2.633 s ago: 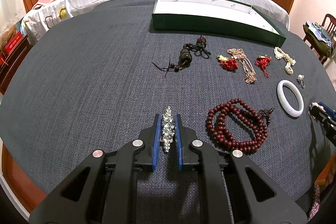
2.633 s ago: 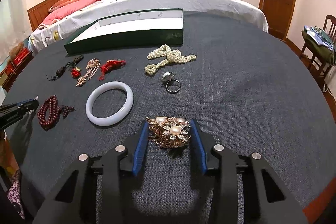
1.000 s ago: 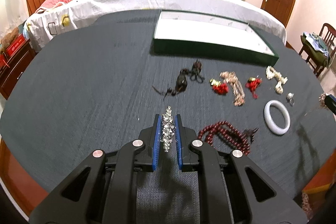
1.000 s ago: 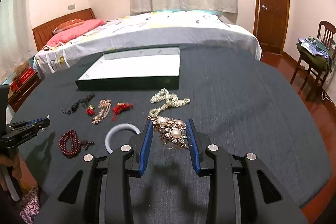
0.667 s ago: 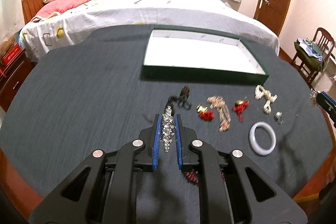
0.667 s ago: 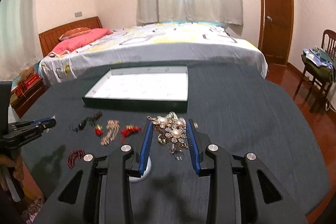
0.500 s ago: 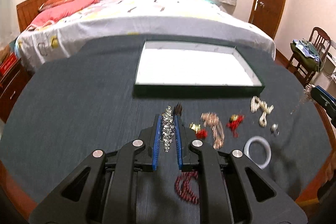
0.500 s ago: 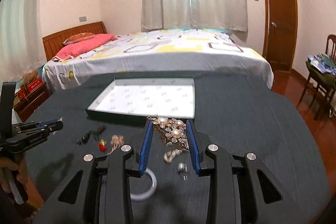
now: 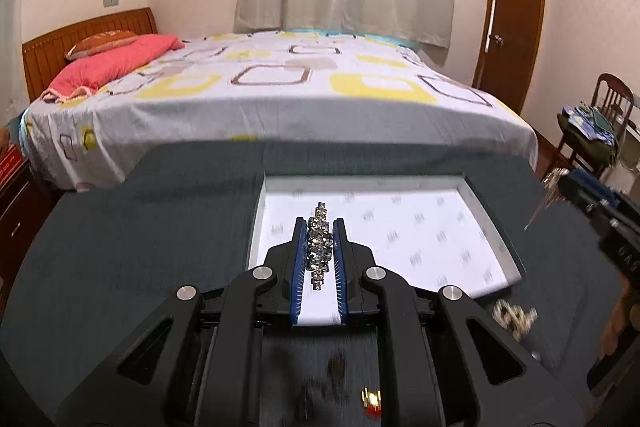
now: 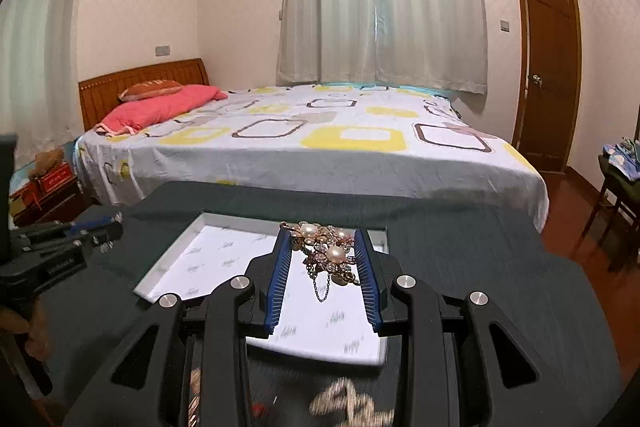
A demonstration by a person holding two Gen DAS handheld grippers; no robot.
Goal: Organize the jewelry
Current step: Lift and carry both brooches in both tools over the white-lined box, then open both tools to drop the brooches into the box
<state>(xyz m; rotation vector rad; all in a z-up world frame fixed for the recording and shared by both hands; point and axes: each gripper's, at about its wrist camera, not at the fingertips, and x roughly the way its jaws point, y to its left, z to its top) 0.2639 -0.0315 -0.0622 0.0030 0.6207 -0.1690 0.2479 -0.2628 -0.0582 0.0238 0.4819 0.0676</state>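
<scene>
My left gripper (image 9: pixel 319 227) is shut on a silver rhinestone piece (image 9: pixel 319 247) and holds it above the near left part of the white-lined green box (image 9: pixel 472 203). My right gripper (image 10: pixel 322 239) is shut on a gold and pearl brooch (image 10: pixel 326 251), its small chain hanging, above the near right part of the same box (image 10: pixel 188 259). The right gripper shows at the right edge of the left wrist view (image 9: pixel 600 211). The left gripper shows at the left of the right wrist view (image 10: pixel 76 235).
The box lies on a dark grey cloth-covered table (image 9: pixel 140 227). Blurred jewelry lies on the cloth below the grippers: a pearl strand (image 10: pixel 352 403) and a red and gold charm (image 9: pixel 372 397). A bed (image 9: pixel 280 87) stands behind the table, a chair (image 9: pixel 608 115) at right.
Both grippers rose from the table with their pieces and moved forward over the box. The loose jewelry has slid out of view beneath them.
</scene>
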